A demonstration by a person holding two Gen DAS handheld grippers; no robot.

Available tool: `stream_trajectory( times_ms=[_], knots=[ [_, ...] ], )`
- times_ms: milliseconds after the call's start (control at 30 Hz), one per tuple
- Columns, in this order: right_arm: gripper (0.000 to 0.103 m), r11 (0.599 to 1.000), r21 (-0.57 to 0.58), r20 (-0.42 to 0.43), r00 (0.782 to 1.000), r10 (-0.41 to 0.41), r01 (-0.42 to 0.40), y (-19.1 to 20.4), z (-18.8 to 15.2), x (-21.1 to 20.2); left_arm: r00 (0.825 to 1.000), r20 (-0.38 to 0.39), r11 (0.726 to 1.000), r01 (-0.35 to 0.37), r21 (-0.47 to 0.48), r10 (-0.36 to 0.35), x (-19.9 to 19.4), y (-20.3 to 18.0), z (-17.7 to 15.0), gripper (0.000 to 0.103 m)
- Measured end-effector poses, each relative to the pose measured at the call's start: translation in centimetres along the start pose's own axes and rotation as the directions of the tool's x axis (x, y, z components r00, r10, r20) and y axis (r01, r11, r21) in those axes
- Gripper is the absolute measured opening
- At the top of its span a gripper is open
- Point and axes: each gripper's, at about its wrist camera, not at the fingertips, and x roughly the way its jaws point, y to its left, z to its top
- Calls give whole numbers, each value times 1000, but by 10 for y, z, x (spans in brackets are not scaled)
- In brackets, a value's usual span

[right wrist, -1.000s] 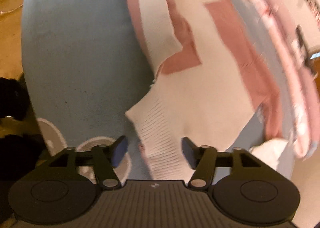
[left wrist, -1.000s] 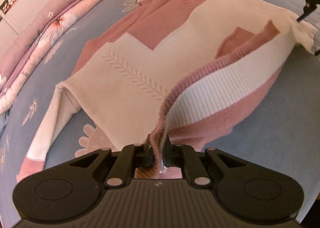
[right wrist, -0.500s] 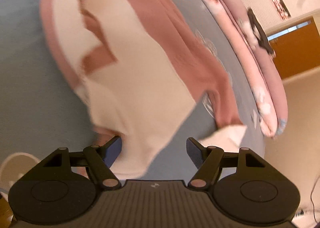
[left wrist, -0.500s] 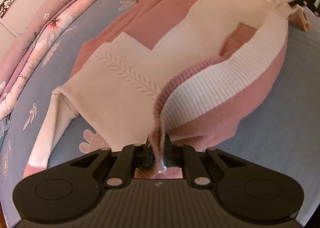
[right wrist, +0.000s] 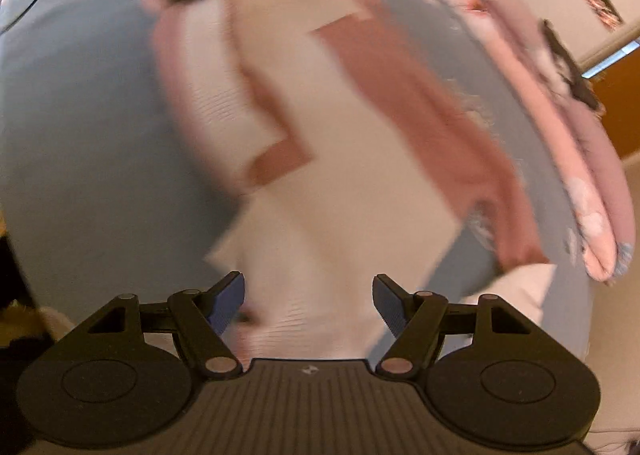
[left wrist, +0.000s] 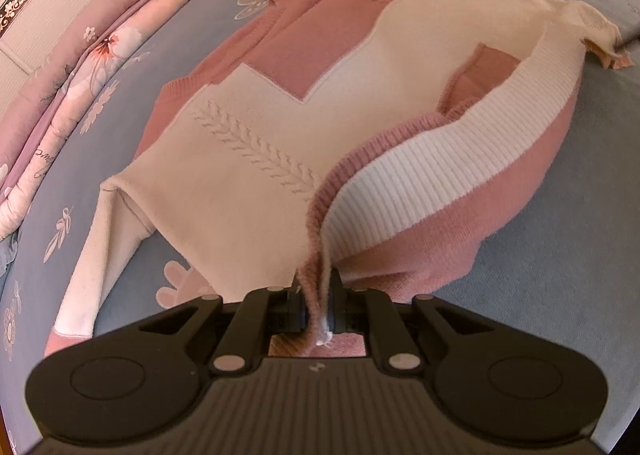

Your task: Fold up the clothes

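My left claw (left wrist: 318, 295) is pinched tight on the ribbed hem of the sweater (left wrist: 280, 103), holding that edge up off the bed (left wrist: 560, 255). The rest of the sweater lies spread toward 12 o'clock, with the lifted hem curving away to 2 o'clock, where its far corner (left wrist: 600, 39) droops onto the cover. One sleeve (left wrist: 104, 247) trails off at 8 o'clock.

My right claw (right wrist: 308, 301) is wide open and grips nothing; its view is smeared, so I cannot tell how close it sits to the cloth below it.

The risk I see is a lopsided fold. With only one end of the hem held, carrying it over would, I judge, drag the loose corner and twist the ribbing. The knit is soft and stretchy, so a hard pull from my left claw could also slide the whole body along the bed or bunch the pink panel underneath. The thin pinch could slip off too.
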Motion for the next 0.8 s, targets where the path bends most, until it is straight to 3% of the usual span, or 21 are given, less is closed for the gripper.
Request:
stream_trajectory(
  times_ms=[167, 200, 233, 267, 300, 433, 567, 633, 700, 733, 800],
  knots=[
    [74, 1000, -3, -29, 999, -30, 30, 18, 0, 17, 1000, 6, 1000, 2, 11, -2, 0, 0, -1, 11],
    [69, 999, -4, -35, 999, -36, 36, 22, 0, 21, 1000, 8, 1000, 3, 13, -3, 0, 0, -1, 11],
    [59, 999, -4, -41, 998, -42, 42, 26, 0, 24, 1000, 10, 1000, 2, 17, -2, 0, 0, -1, 10],
    [29, 999, -5, -46, 998, -48, 48, 29, 1, 28, 1000, 11, 1000, 2, 19, -2, 0, -1, -2, 10],
    [16, 999, -3, -53, 997, -47, 47, 31, 1, 31, 1000, 13, 1000, 1, 22, -1, -1, -1, -2, 9],
    [10, 1000, -5, -68, 998, 16, -17, 20, 4, 21, 1000, 25, 999, -4, 53, 2, -6, -3, -4, 5],
    [10, 986, -127, -63, 993, 99, -106, 15, 1, -7, 998, 54, 985, 5, 172, -14, -26, -10, -10, 4],
    [10, 968, -190, -75, 986, 150, -162, 8, -2, -17, 996, 72, 966, 28, 258, -48, -41, -14, -16, 4],
    [9, 947, -243, -88, 977, 193, -209, 2, -4, -25, 992, 82, 926, 60, 372, -97, -58, -22, -24, 4],
    [9, 933, -271, -99, 971, 218, -238, -1, -5, -26, 990, 79, 900, 73, 429, -118, -65, -27, -29, 4],
    [9, 894, -350, -115, 959, 257, -281, -2, -7, -29, 984, 65, 824, 100, 558, -163, -78, -38, -40, 4]
  ],
)
